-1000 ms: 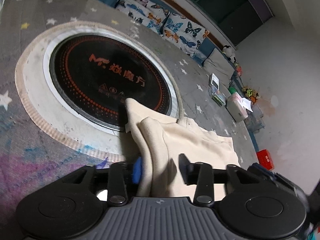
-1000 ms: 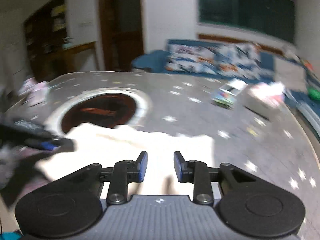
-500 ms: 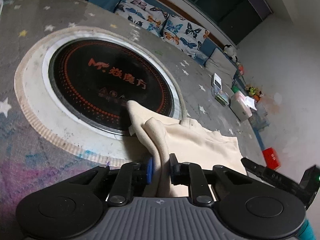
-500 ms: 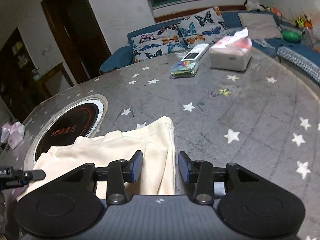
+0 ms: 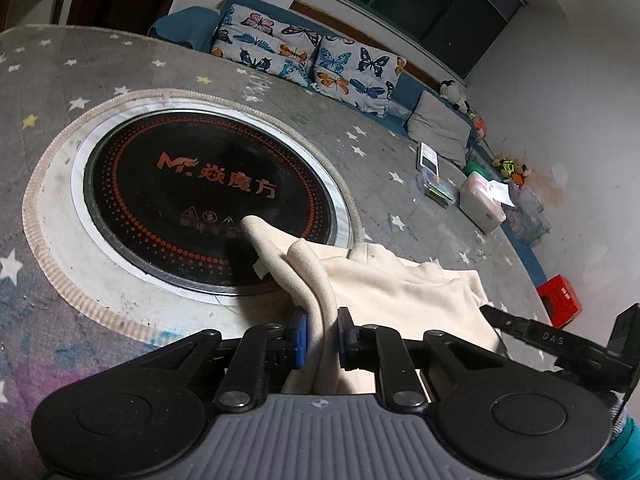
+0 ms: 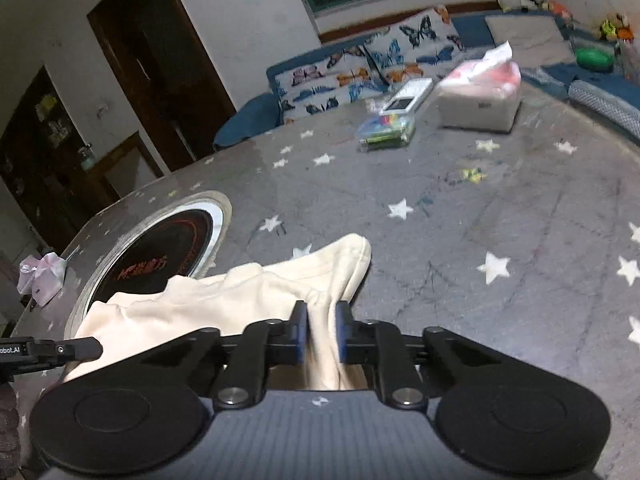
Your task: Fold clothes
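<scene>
A cream garment lies crumpled on the grey star-patterned table, one corner resting over the black round cooktop. My left gripper is shut on a bunched fold at the garment's left end. In the right wrist view the same cream garment stretches to the left, and my right gripper is shut on its right end. The right gripper also shows at the right edge of the left wrist view. The left gripper's tip shows at the left edge of the right wrist view.
A tissue box, a clear box of coloured items and a phone sit at the table's far side. A crumpled pink wrapper lies at the left edge. A sofa with butterfly cushions stands behind the table.
Both grippers closed on the garment: the left pinched the left fold first, then the right shut on the right end. The right wrist view swung right and steadied.
</scene>
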